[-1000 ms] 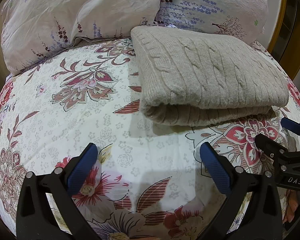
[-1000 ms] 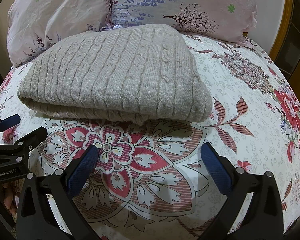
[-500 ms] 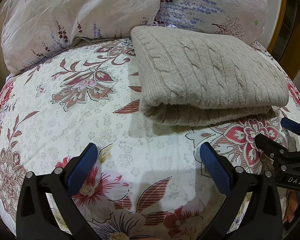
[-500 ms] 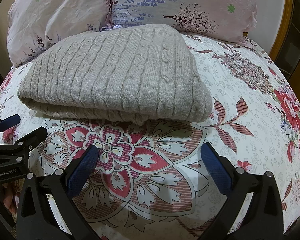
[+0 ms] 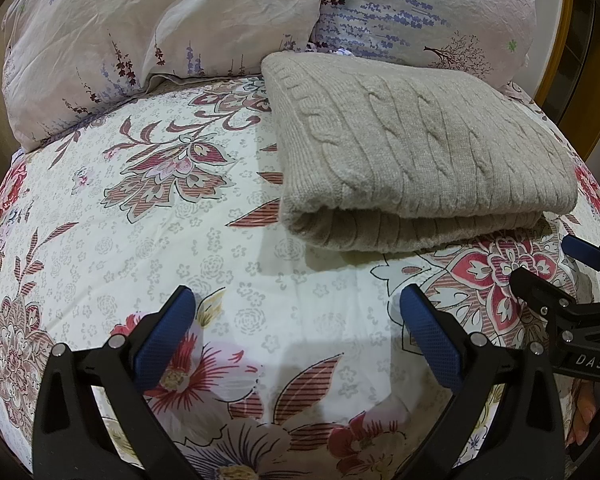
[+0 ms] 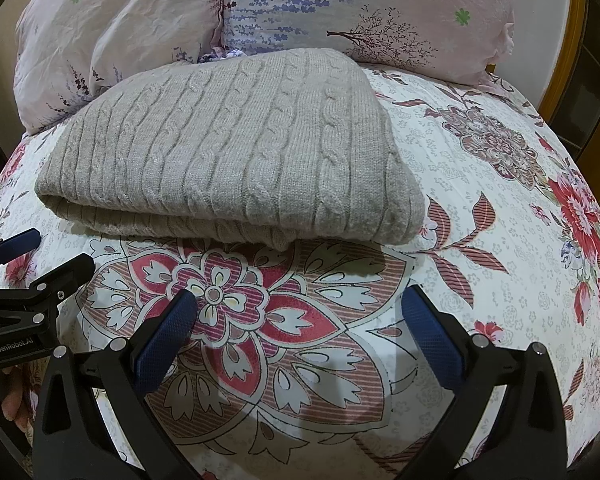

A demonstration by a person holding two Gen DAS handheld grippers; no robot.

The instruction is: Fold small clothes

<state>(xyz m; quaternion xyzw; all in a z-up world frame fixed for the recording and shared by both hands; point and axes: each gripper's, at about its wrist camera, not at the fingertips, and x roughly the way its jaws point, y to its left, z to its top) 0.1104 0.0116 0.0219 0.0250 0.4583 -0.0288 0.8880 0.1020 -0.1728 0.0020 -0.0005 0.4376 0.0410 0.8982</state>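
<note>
A beige cable-knit sweater [image 5: 416,152] lies folded into a thick rectangle on the floral bed sheet [image 5: 140,240], its folded edge toward me. It also shows in the right wrist view [image 6: 236,160]. My left gripper [image 5: 296,304] is open and empty, hovering over the sheet in front of the sweater's left end. My right gripper [image 6: 300,304] is open and empty, over the sheet in front of the sweater's right half. Each gripper shows at the edge of the other's view: the right one [image 5: 556,268] and the left one [image 6: 40,256].
Two floral pillows [image 5: 140,32] [image 6: 380,12] lean at the head of the bed behind the sweater. A wooden frame [image 6: 572,60] stands at the far right. Bare sheet [image 6: 500,200] lies to the right of the sweater.
</note>
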